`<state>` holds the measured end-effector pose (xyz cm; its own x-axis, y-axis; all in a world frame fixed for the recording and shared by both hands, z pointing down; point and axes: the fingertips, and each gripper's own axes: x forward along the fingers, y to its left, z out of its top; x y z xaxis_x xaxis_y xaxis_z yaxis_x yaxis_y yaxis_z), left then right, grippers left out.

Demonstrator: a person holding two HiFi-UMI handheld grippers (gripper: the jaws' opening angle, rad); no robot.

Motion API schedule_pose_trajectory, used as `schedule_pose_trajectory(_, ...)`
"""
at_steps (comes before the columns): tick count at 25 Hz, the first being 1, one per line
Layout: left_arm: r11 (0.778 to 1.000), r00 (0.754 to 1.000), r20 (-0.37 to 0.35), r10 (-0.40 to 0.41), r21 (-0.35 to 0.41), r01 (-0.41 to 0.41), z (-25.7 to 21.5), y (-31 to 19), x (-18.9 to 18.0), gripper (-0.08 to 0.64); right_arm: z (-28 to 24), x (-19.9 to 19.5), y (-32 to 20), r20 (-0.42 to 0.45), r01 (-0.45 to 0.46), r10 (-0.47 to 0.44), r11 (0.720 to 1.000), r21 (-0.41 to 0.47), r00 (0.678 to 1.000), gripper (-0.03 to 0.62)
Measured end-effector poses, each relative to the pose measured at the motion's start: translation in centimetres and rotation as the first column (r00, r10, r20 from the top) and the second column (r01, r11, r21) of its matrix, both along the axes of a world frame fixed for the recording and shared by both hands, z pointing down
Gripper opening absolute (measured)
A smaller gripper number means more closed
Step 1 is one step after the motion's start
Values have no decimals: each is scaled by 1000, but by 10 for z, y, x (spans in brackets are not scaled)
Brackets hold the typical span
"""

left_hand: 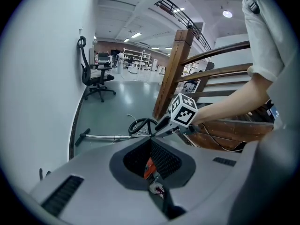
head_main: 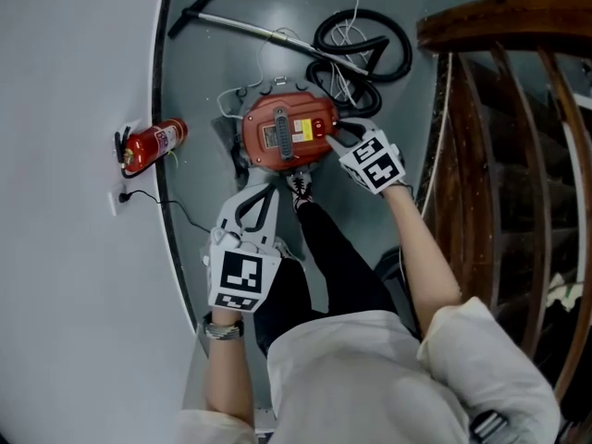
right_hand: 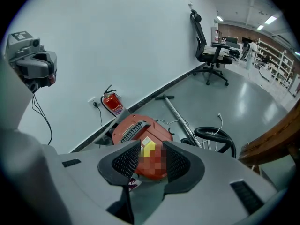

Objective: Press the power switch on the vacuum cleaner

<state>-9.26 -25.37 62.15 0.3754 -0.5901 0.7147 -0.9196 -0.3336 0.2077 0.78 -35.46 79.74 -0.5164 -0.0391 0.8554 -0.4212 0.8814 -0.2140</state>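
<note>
Vacuum cleaner (head_main: 289, 132): red canister, standing on the grey floor (head_main: 194, 72), label panel facing up. The person's shoe (head_main: 301, 191) is just at its near edge. The hose (right_hand: 212, 131) lies coiled beyond its far right side and the wand (head_main: 250, 28) runs off past its far side. A fire extinguisher (head_main: 153, 144) lies well to its left.

Right gripper (head_main: 335, 137): jaws spread wide, nothing between the pads. The tips sit at the right edge of the canister top, beside the dark controls there. Whether they touch the casing cannot be told. In the right gripper view the canister top fills the gap between the jaws.

Left gripper (head_main: 266, 192): tips pressed together, empty. It hangs just short of the canister's near-left corner, pointing toward it, apart from it.

Finding: the step in hand appears to be the approach to the switch; no press is evident. Which of the controls at the right edge is the power switch cannot be confirmed from these views.

Requirement for the next move: bring one jaw tip squarely over the switch and push straight down. With the jaws spread this way, a tip may straddle or slip off the button.
</note>
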Motion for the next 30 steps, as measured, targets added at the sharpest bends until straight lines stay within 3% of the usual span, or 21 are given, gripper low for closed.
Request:
schedule_pose_trajectory(16,992,994,-51,-102,-76,98,48,19,11,2,91,4,-1,-99,-11,7,999,-42,995,147)
schedule_pose_trajectory(23,957,973,-33,-227,-190,217,84,12,-5,2,115,6,-4,-124,-9,5,1000,-26,992,147)
schedule_pose_trajectory(30,940,962,-53,-269,-231,251,122,-10,-11,2,125,2,-7,-124,-19,15,999,-32,992,147)
